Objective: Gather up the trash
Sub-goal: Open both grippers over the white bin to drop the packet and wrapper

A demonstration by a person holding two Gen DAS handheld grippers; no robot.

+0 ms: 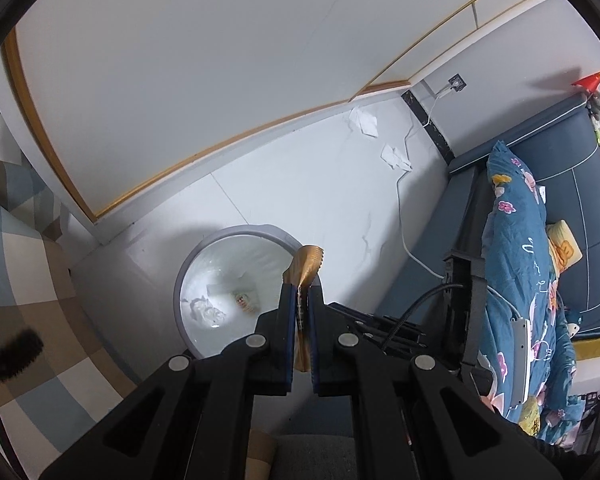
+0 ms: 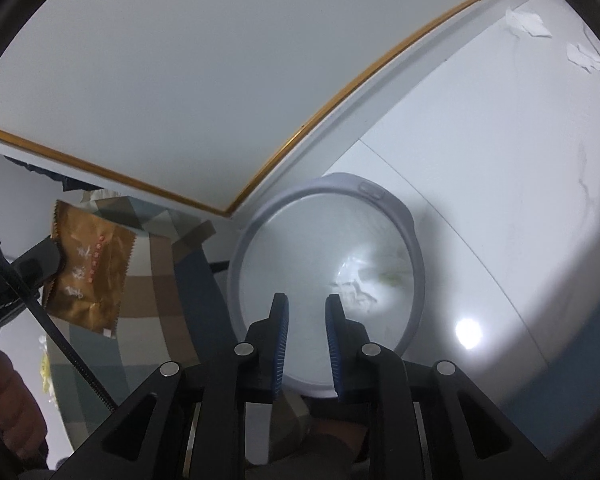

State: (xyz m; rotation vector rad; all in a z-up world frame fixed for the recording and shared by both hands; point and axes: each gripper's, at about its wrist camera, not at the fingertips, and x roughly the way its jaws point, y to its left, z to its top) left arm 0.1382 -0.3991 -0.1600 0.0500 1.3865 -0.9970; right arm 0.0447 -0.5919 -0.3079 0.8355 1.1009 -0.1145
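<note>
Left hand-held gripper [image 1: 303, 286]: clamped on a gold wrapper [image 1: 306, 266], above the bin [image 1: 236, 236]. Right hand-held gripper [image 2: 307, 300]: jaws apart, empty, over the same bin.

Bin [image 2: 414, 248] mouth open; plaid bedding [image 2: 156, 280] crowds its left.
</note>
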